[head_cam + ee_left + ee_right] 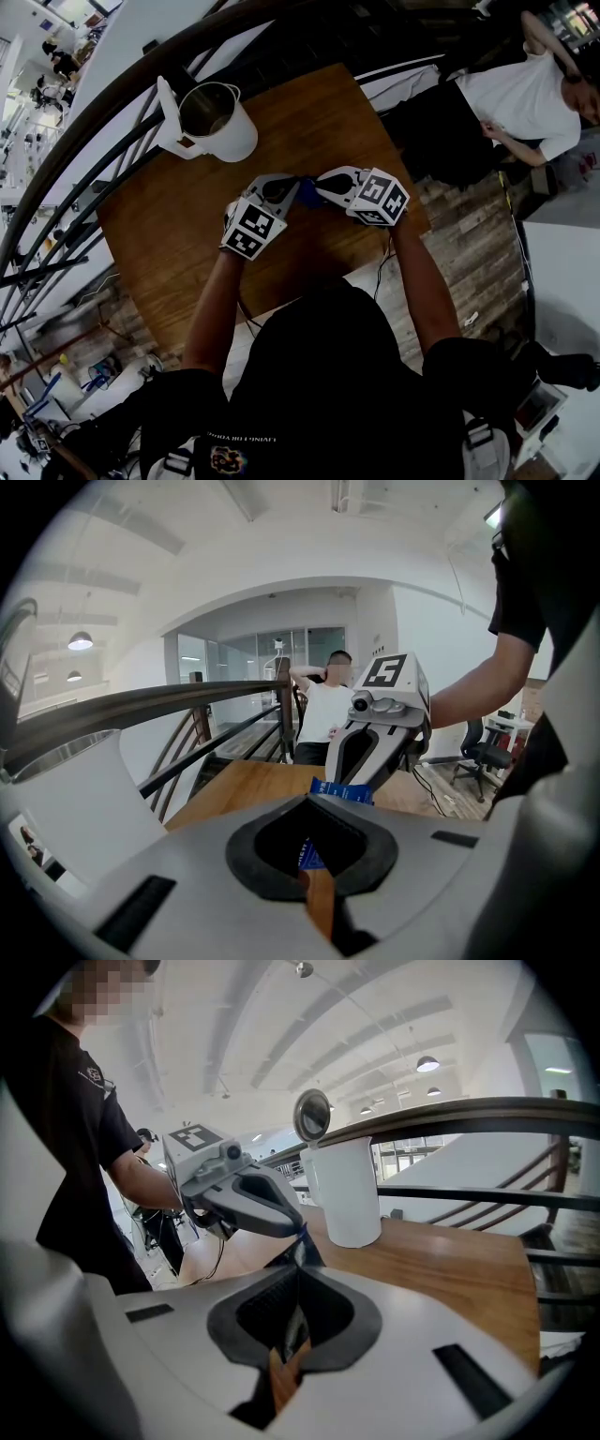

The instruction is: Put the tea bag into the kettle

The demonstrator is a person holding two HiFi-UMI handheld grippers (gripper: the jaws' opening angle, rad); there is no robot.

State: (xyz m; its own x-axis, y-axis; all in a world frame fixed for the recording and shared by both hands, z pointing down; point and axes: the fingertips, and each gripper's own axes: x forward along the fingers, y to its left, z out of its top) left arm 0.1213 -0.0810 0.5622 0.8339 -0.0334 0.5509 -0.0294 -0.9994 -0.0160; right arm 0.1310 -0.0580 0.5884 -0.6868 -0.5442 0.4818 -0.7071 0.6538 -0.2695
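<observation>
While both bare forearms reach forward over the desk (169, 234), the two grippers meet tip to tip near its middle. The left forearm comes in from the lower left and slants to the right. The right forearm comes in from the lower right and slants to the left, so the two make a narrow wedge in the head view. Each gripper's marker cube faces up toward the head camera.

The left gripper (292, 192) has its jaws closed on the tea bag (306, 194), a small blue packet. In the left gripper view the packet's lower part shows through the gap behind the jaw tips, and its top edge stands up above them. The right gripper (317, 187) has its jaws pressed together on the same tea bag from the opposite side. In the right gripper view the packet is seen edge-on, as a thin dark strip running from between the jaw tips to the left gripper's tips. The tea bag is thus held between the two grippers, above the desk, and whether it touches the wood cannot be told.

The white kettle (214, 117) stands upright at the desk's far left corner, beside a dark railing (84, 150). Its lid (167, 98) is tipped up and its mouth is open. It is well apart from the grippers and the tea bag.
</observation>
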